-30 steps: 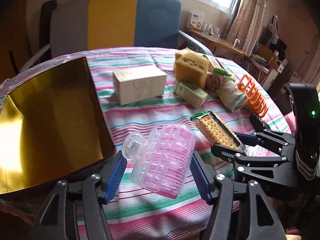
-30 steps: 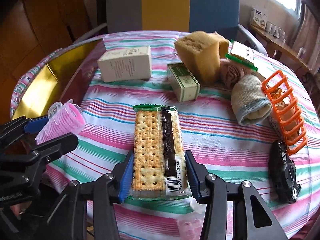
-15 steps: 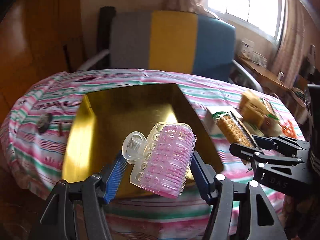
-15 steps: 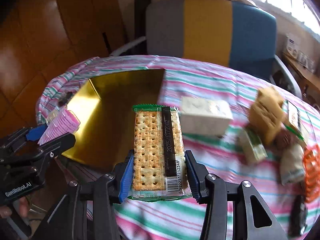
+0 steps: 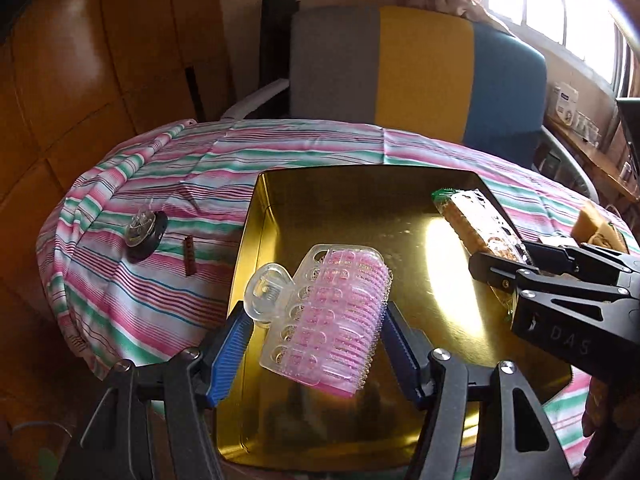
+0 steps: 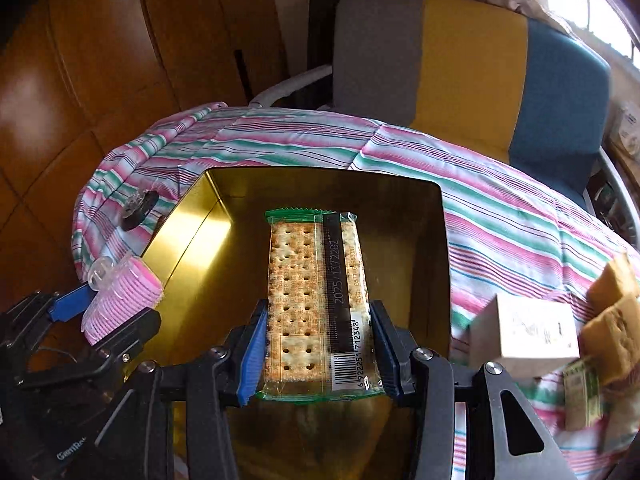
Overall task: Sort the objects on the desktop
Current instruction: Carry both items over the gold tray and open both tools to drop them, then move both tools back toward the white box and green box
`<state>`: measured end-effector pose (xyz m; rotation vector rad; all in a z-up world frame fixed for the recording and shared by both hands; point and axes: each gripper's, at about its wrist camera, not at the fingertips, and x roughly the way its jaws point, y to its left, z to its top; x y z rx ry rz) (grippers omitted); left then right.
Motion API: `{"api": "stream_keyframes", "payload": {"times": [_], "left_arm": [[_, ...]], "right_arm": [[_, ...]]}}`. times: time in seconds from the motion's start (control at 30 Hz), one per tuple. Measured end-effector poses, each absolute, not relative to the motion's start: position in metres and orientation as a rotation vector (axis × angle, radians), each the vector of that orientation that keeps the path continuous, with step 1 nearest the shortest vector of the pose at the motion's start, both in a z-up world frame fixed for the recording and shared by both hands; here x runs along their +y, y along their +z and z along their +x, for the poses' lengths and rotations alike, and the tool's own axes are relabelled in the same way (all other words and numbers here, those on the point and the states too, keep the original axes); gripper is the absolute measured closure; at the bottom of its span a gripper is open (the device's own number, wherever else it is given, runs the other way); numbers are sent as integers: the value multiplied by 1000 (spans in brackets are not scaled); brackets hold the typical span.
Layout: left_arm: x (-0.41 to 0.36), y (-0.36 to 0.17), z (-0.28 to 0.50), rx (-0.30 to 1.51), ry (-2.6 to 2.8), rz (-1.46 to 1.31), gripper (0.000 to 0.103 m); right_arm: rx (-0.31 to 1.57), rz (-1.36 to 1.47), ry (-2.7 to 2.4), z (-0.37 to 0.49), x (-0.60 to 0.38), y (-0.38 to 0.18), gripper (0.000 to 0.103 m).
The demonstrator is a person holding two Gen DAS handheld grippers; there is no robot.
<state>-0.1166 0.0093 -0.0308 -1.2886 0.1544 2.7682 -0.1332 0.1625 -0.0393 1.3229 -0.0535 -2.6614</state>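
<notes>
My left gripper [image 5: 316, 344] is shut on a pink hair roller with a clear clip [image 5: 328, 316], held above the near part of the gold tray [image 5: 360, 200]. In the right wrist view the same roller [image 6: 124, 300] shows at the left, over the tray's left rim. My right gripper [image 6: 318, 356] is shut on a cracker packet [image 6: 316, 296], held flat over the middle of the gold tray [image 6: 400, 208]. From the left wrist view the packet [image 5: 472, 224] hangs over the tray's right side.
The tray lies on a striped tablecloth [image 5: 168, 240] over a round table. A black disc with a clear cap [image 5: 144, 232] sits left of the tray. A white box [image 6: 524, 332], sponges [image 6: 612, 320] and a green carton [image 6: 580, 396] lie to the right. A chair [image 5: 400, 72] stands behind.
Both grippers have swung left from the cluttered side of the table to above the gold tray, each still holding its object.
</notes>
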Motion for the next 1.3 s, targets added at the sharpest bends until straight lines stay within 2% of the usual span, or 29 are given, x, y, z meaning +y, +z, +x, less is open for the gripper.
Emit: {"api": "stream_keyframes", "payload": {"times": [0.23, 0.53, 0.67, 1.0, 1.17, 1.3], "left_arm": [[8, -40, -136, 179, 2779, -1340, 36], [10, -42, -131, 230, 2802, -1318, 35], [8, -44, -126, 207, 2788, -1343, 35], [-9, -30, -94, -52, 2795, -1297, 34], [19, -24, -63, -27, 2708, -1222, 33], [65, -22, -38, 68, 2569, -1161, 33]], "right_arm": [[-27, 1367, -2639, -164, 146, -54, 53], [-94, 1331, -2631, -142, 153, -50, 44], [-167, 1322, -2650, -117, 170, -48, 41], [-353, 1296, -2695, -52, 217, -44, 30], [-478, 1328, -2668, 1, 257, -59, 29], [-560, 1374, -2587, 46, 281, -77, 29]]}}
